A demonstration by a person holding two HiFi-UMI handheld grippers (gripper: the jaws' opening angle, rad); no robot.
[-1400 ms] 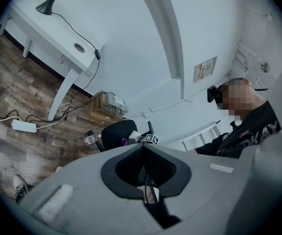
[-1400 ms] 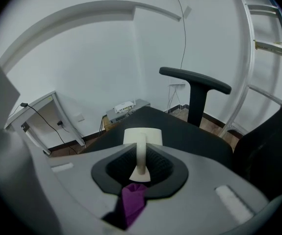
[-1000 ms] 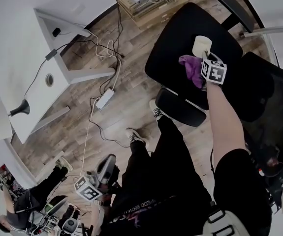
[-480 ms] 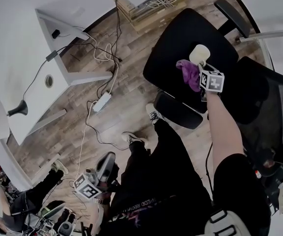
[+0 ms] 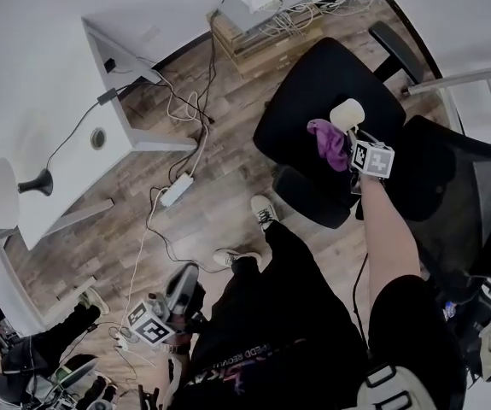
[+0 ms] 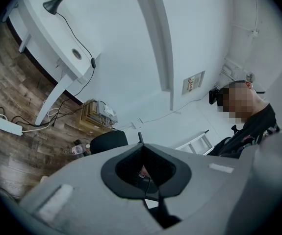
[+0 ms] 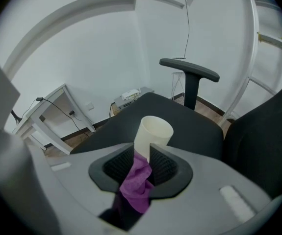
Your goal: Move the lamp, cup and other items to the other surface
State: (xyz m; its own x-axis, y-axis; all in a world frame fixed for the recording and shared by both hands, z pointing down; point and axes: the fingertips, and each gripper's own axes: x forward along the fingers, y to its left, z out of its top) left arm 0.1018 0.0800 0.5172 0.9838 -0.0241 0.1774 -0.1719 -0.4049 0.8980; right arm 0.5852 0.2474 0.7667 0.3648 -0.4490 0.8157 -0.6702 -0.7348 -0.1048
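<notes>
A cream cup (image 5: 347, 114) stands upright on the black chair seat (image 5: 313, 84), with a purple cloth (image 5: 330, 139) lying beside it. My right gripper (image 5: 354, 135) hovers just over them. In the right gripper view its jaws have just been opening, and the right gripper (image 7: 141, 153) is open with the purple cloth (image 7: 137, 185) in the gap and the cup (image 7: 153, 133) just beyond the tips. The lamp (image 5: 36, 182) stands on the white desk (image 5: 66, 143). My left gripper (image 5: 184, 287) hangs low by my leg, and the left gripper (image 6: 141, 155) is shut on nothing.
Cables and a power strip (image 5: 175, 190) lie on the wood floor between desk and chair. The chair's armrest (image 7: 190, 72) rises behind the cup. A second dark chair (image 5: 458, 203) stands at the right. Another person (image 5: 23, 366) sits at lower left.
My right gripper has stayed over the chair seat by the cup and the cloth, lifting slightly. The left gripper has hardly moved. The head view has shifted a little.
</notes>
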